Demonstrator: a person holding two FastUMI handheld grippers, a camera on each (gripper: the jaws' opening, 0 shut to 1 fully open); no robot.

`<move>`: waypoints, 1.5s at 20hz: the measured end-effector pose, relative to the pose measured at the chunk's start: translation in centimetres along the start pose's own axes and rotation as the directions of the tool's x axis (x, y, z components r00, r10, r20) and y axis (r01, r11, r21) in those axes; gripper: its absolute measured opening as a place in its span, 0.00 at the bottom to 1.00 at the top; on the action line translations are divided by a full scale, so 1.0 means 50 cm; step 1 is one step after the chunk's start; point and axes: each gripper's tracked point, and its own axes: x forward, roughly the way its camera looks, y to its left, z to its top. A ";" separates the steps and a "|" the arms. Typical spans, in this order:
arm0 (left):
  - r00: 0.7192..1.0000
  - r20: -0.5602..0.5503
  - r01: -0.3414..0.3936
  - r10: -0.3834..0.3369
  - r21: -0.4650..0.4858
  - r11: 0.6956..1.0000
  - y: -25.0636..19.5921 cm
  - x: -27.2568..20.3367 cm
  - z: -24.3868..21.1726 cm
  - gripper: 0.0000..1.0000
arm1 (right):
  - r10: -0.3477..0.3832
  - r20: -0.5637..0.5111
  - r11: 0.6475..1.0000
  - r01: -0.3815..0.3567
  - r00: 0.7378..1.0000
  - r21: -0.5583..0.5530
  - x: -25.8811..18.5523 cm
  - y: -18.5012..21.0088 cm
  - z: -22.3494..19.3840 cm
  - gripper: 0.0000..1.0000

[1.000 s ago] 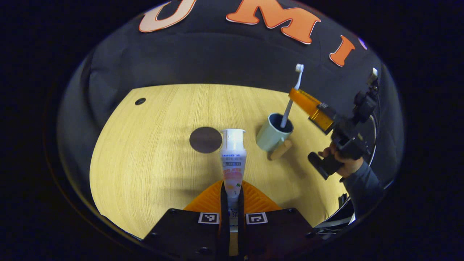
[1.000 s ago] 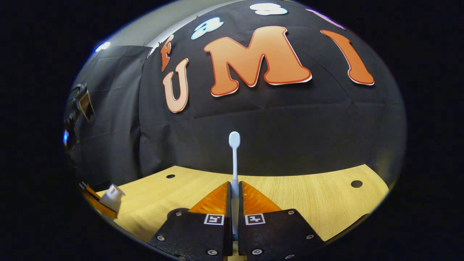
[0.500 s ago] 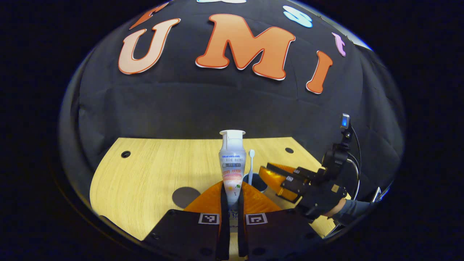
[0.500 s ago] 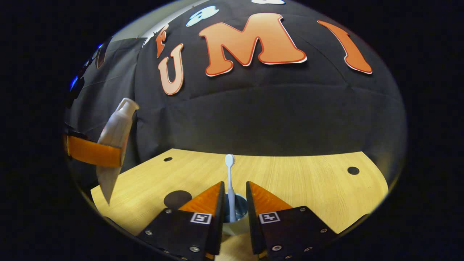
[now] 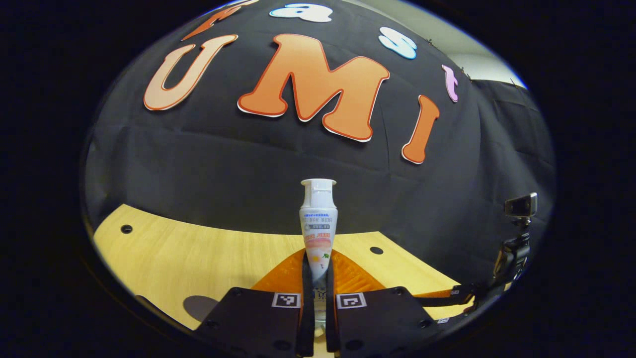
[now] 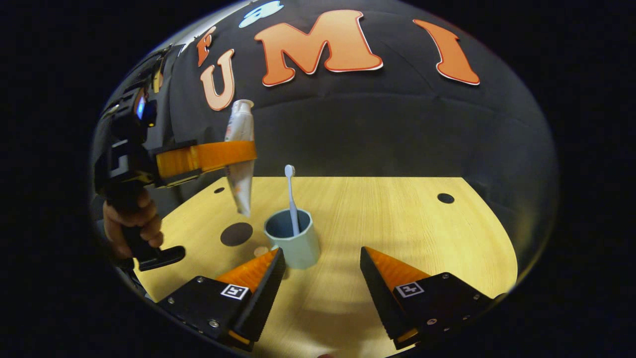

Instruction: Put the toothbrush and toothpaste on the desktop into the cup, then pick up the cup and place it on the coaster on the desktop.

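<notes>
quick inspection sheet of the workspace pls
surface: wooden desktop with small dark holes
job's things: toothbrush upright in cup; toothpaste held in the air, up and left of the cup; dark round coaster left of the cup, bare
clutter: nothing seen
tongs: left tongs shut on the toothpaste; right tongs open, holding nothing
cables: nothing seen
surroundings: black cloth wall; a hand holds the left handle
</notes>
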 end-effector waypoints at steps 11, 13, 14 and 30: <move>0.991 0.115 0.050 -0.063 0.111 0.993 -0.030 0.073 -0.044 0.12 | -0.039 -0.015 0.998 0.040 0.999 0.042 -0.021 0.006 -0.031 0.94; 0.993 0.093 0.058 -0.070 0.127 0.990 -0.038 0.080 -0.063 0.12 | -0.043 -0.012 0.998 0.044 0.999 0.044 -0.023 0.005 -0.031 0.95; 0.995 0.081 0.055 -0.066 0.125 0.991 -0.037 0.081 -0.076 0.12 | -0.042 -0.007 0.998 0.042 0.999 0.046 -0.023 0.004 -0.032 0.95; 0.999 0.039 -0.022 0.016 0.165 0.986 -0.008 -0.078 -0.007 0.84 | -0.064 -0.030 0.994 0.066 0.998 0.091 -0.039 0.033 -0.004 0.97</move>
